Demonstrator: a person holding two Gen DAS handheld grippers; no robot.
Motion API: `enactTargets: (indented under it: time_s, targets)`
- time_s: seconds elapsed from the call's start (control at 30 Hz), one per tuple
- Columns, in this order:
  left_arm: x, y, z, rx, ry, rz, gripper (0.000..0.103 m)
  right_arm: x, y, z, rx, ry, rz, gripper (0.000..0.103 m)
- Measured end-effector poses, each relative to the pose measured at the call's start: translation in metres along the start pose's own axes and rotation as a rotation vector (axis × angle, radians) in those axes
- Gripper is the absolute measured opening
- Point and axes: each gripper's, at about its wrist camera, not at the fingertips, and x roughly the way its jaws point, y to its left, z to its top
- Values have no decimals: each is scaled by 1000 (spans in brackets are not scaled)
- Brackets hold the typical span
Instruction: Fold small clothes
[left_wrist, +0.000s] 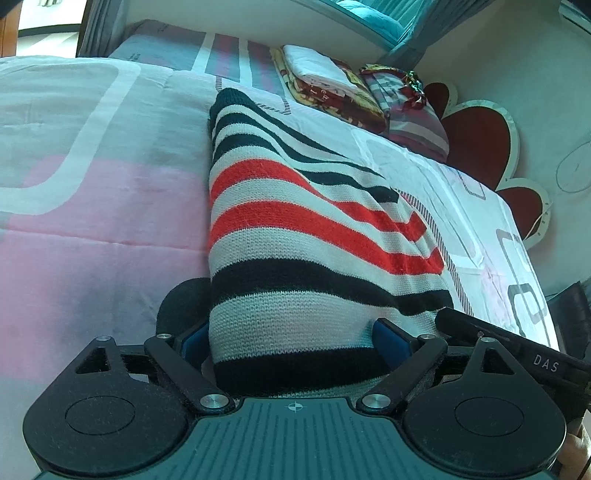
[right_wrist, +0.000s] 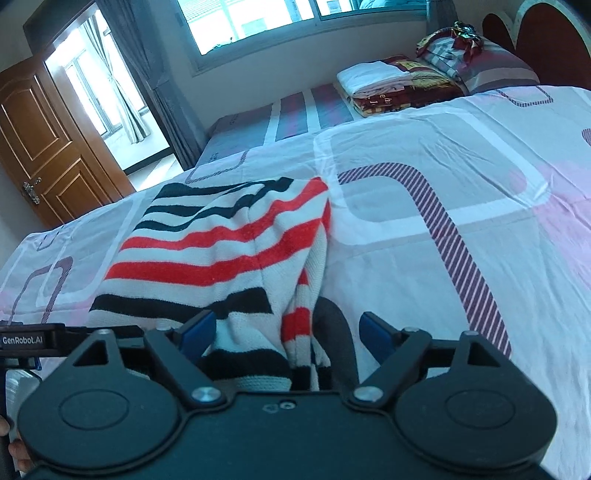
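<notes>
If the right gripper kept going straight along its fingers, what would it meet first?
The right gripper already has the red, black and white striped knit garment between its fingers, so it would push into that; beyond lies the pink and white patterned quilt. Depth is uncertain.

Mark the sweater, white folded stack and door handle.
sweater (left_wrist: 295, 229): left wrist view, red stripe mid-body.
white folded stack (right_wrist: 373, 75): right wrist view, top layer.
door handle (right_wrist: 32, 190): right wrist view, metal lever.

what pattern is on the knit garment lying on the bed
White knit garment with black stripes and a band of red stripes across the middle, clearest in the left wrist view.
</notes>
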Motion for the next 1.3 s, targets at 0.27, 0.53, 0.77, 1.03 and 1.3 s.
enactTargets:
  time_s: [0.27,0.53,0.77,1.03,1.3]
  targets:
    - [-4,1,2,11,-6,27,94,2,4,3,-1,3,12,89]
    - [-3,3,9,28,-15,10,95,17,6,10,13,22,29,89]
    - [10,20,10,-44,-3,-84,94,40,-4,15,82,78,87,88]
    - [6,14,5,-31,-58,-105,62,49,-1,15,75,85,156,56]
    - [-19,12,11,-19,-97,-139,53,18,13,20,86,-9,223,38]
